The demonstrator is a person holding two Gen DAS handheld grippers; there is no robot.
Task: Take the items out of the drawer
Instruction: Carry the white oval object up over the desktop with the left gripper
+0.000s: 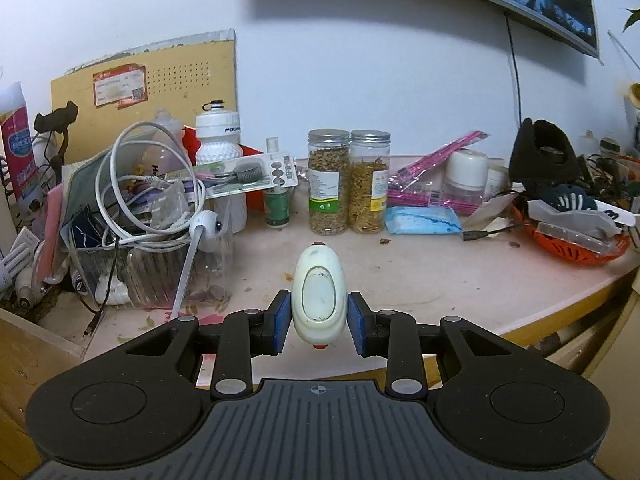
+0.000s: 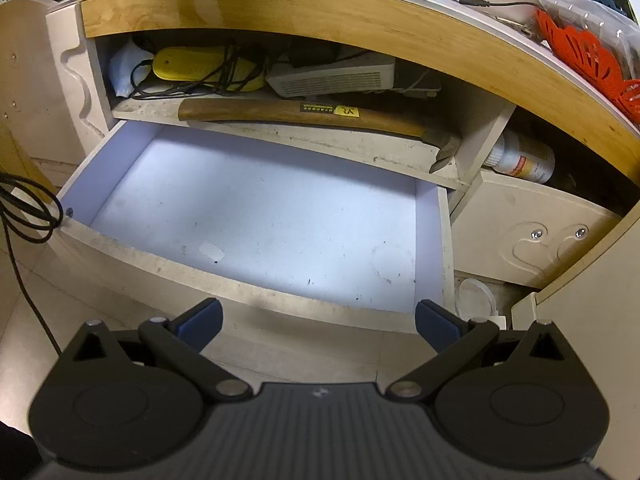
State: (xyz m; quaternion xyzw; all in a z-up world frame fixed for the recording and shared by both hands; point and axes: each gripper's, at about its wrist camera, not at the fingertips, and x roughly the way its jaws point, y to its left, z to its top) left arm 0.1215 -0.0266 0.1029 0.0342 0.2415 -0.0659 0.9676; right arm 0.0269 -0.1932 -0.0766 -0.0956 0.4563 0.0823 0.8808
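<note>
Left gripper (image 1: 319,322) carries a white egg-shaped plastic gadget (image 1: 319,300) level above the pink desk top (image 1: 440,280); right gripper (image 2: 319,322) is spread wide over the pulled-out white drawer (image 2: 256,216).

The left blue pads (image 1: 282,320) press the gadget's two sides, its long axis pointing straight ahead toward two clear jars of dried herbs (image 1: 348,182). The right gripper tilts downward, holding nothing; the drawer floor ahead is bare, and a wooden-handled hammer (image 2: 304,114) lies on the shelf beyond it.
</note>
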